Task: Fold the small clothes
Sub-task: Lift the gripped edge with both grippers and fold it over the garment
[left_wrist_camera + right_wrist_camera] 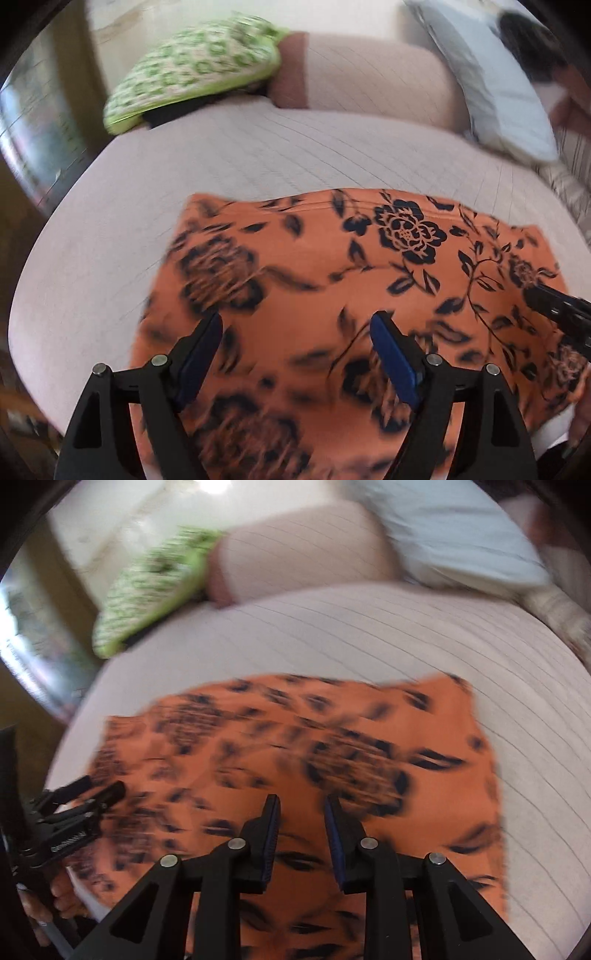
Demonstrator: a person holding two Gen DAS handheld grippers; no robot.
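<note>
Under both parted grippers [297, 325] [303, 808], orange floral cloth [314, 266] lies flat

Green-patterned cushion [195, 70] and white pillow [491, 81] at the far edge of pale ribbed bedding [258, 155].

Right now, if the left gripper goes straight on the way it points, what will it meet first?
Most likely the orange flowered cloth spread on the bed; nothing shows between its open jaws and the fabric, though depth is unclear.

Orange black-floral cloth [332, 266], green-patterned cushion [192, 70], pale striped bedcover [221, 155]
</note>
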